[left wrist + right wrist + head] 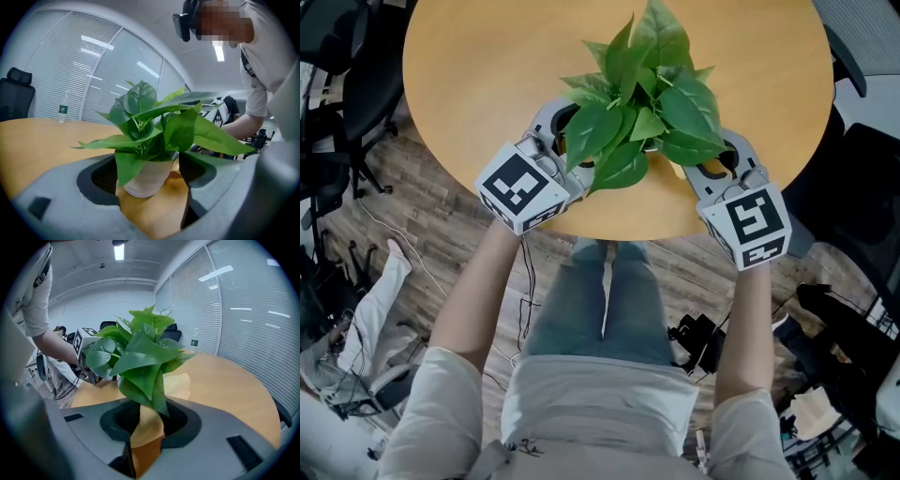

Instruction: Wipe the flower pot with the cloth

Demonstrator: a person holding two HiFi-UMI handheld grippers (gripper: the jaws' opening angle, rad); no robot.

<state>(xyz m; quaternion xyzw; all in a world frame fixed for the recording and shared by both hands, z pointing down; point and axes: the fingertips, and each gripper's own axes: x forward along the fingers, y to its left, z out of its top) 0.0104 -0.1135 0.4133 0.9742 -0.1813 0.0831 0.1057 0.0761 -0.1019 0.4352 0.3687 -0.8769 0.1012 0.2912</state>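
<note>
At the near edge of the tabletop (487, 56) stands the flower pot (146, 180), with a leafy plant (642, 103) in it. My left gripper (567, 141) is just left of the pot, jaws wide apart, pot in the gap, not clamped. My right gripper (712, 164) is just right of the pot, jaws also apart, only leaves in the gap, gripping nothing.
</note>
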